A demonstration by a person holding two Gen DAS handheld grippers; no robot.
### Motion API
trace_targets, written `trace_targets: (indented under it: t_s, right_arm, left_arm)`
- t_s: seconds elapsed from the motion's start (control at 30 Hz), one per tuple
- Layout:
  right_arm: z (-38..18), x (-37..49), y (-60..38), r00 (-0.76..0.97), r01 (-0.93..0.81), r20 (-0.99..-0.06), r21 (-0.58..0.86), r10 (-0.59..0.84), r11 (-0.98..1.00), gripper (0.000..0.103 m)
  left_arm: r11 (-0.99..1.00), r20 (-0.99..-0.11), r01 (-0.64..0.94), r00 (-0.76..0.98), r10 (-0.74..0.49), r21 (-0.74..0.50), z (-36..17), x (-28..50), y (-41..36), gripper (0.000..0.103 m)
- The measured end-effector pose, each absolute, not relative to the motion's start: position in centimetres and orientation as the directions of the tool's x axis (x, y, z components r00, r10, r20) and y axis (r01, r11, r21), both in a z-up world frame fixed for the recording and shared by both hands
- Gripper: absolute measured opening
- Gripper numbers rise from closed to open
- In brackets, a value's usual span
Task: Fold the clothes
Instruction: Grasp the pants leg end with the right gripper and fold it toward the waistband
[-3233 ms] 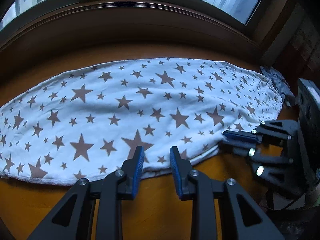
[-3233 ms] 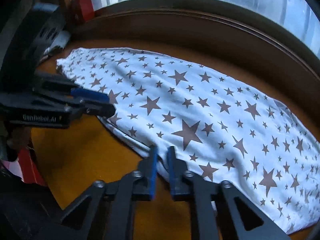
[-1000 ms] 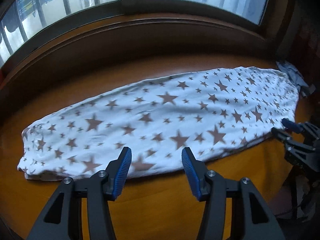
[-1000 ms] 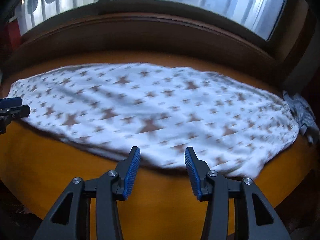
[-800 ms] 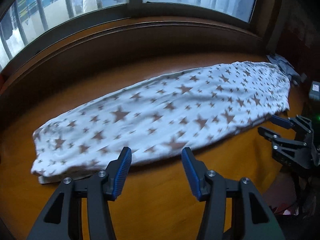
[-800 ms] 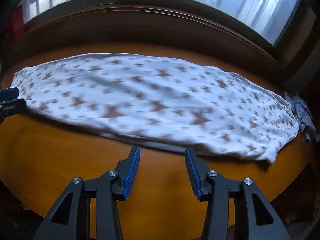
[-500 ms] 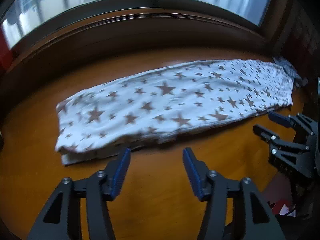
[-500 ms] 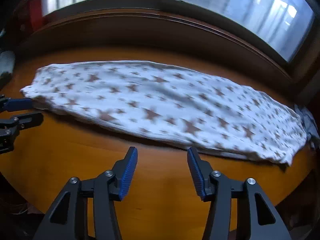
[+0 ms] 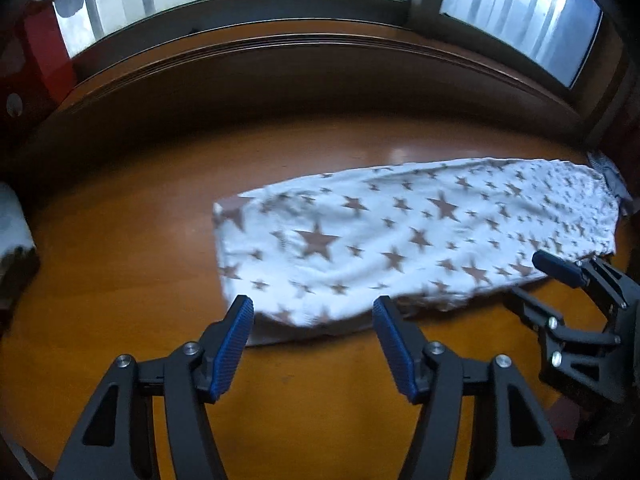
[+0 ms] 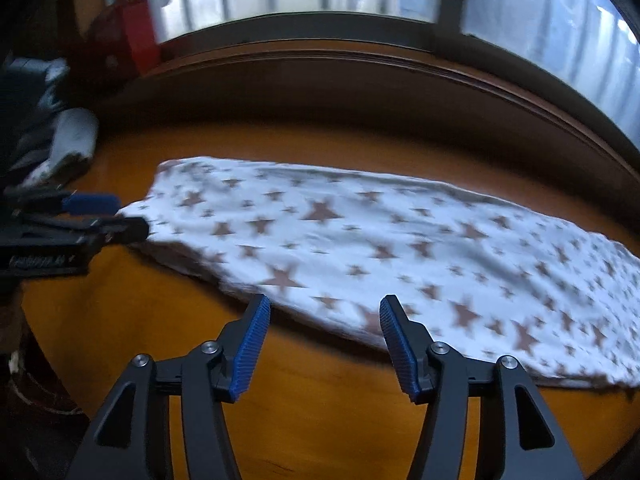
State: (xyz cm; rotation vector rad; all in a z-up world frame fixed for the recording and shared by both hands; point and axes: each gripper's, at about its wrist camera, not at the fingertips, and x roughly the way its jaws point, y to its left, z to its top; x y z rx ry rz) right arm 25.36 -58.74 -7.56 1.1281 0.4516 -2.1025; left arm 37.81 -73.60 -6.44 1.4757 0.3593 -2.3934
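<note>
One soft, light starred cloth (image 9: 400,240) is best pinched at its near-left corner; left gripper (image 9: 312,344) jaws wide, right gripper (image 10: 324,344) jaws opening, nothing held.

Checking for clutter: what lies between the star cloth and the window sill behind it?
Nothing: both wrist views show bare orange table between the star cloth and the dark sill.

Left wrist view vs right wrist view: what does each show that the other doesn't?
Left wrist only: the garment's far right end beside a small grey cloth.
Right wrist only: a grey bundle off the garment's left end.
Both: the star-print garment lying long on the orange table, the window behind, and each gripper, left gripper and right gripper, open with nothing held, the right's jaws opening.
</note>
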Motion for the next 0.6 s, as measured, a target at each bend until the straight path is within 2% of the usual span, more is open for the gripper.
trace_targets:
  t_s: [0.17,0.43,0.6]
  right_arm:
    - [-7.5,27.0,-61.5,-0.382,0.741,-0.828,-0.01,-0.41,-0.671,0.058]
    - [-7.9,29.2,-65.2,-0.424,0.644,-0.841,-0.019,-0.337,-0.765,0.059]
    - [-7.1,32.0,-69.8,-0.431,0.687,-0.809,-0.006,-0.4,-0.727,0.061]
  left_arm:
    - [-0.943,-0.9,0.329,-0.425,-0.1,-0.051,-6.7,37.8,-75.4,0.06]
    - [-0.976,-0.904,0.208,-0.426,-0.029,-0.067,-7.4,37.9,-80.0,0.06]
    - [-0.976,-0.902,0.198,-0.431,-0.001,-0.094,-8.6,38.6,-84.0,0.06]
